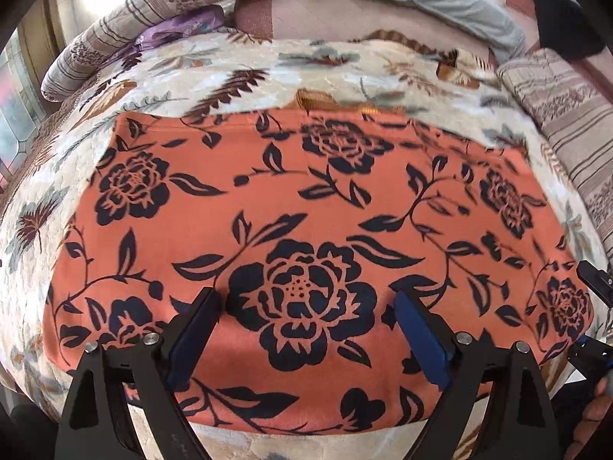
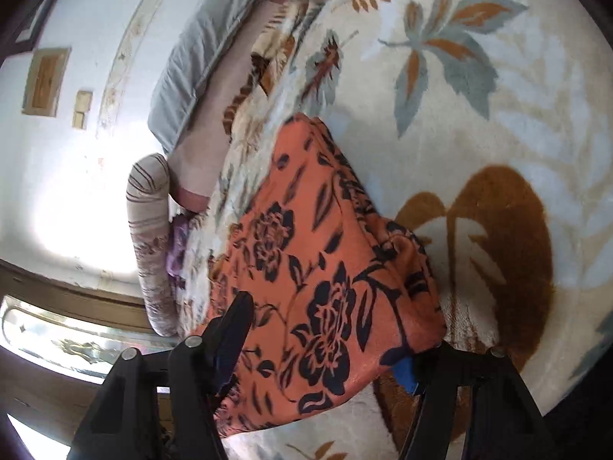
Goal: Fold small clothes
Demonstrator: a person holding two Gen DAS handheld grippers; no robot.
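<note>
Left wrist view: the orange flowered garment (image 1: 306, 237) lies spread flat on the cream leaf-patterned blanket (image 1: 237, 65), looking already doubled into a broad rectangle. The left claw (image 1: 306, 306) hovers over the near half with its jaws wide apart and nothing between them; whether the tips touch the cloth cannot be told. At the far right edge, part of the right claw (image 1: 594, 280) shows beside the garment's right end.

Right wrist view: the same garment (image 2: 306, 268) runs away from the camera across the blanket (image 2: 479, 122), a striped bolster (image 2: 149, 237) to its left. The right claw (image 2: 325, 341) is spread wide with the garment's near end lying between its two fingers, not pinched.

Judgement: a fold is complete or being smoothed, and the next fold is pending. That calls for both claws to close on the near edge or corners and carry them across without dragging the lower layer.
</note>
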